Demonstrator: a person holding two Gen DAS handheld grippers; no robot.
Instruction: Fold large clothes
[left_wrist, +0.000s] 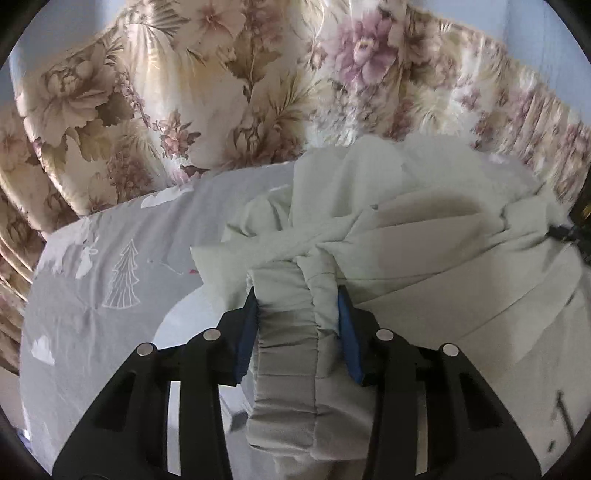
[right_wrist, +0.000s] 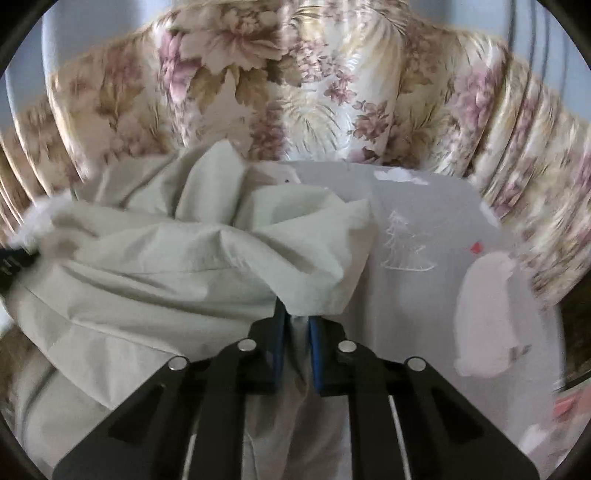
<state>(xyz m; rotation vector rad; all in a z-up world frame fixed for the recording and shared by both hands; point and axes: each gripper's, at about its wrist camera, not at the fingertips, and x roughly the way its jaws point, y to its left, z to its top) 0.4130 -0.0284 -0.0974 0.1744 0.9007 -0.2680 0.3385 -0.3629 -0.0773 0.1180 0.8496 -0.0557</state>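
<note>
A large pale grey-green garment (left_wrist: 424, 229) lies bunched over a grey bed sheet (left_wrist: 92, 295) printed with white trees and bears. My left gripper (left_wrist: 297, 295) is shut on the garment's gathered elastic band, which fills the gap between its blue pads. My right gripper (right_wrist: 295, 314) is shut on a bunched corner of the same garment (right_wrist: 166, 273), the cloth spilling over and hiding its fingertips. The garment hangs stretched between the two grippers. The other gripper's black tip shows at the right edge of the left wrist view (left_wrist: 576, 236).
A floral cream and pink curtain (left_wrist: 221, 92) hangs behind the bed, also in the right wrist view (right_wrist: 314, 96). The printed sheet (right_wrist: 443, 280) runs right of the garment. Something red (right_wrist: 569, 410) shows blurred at the lower right edge.
</note>
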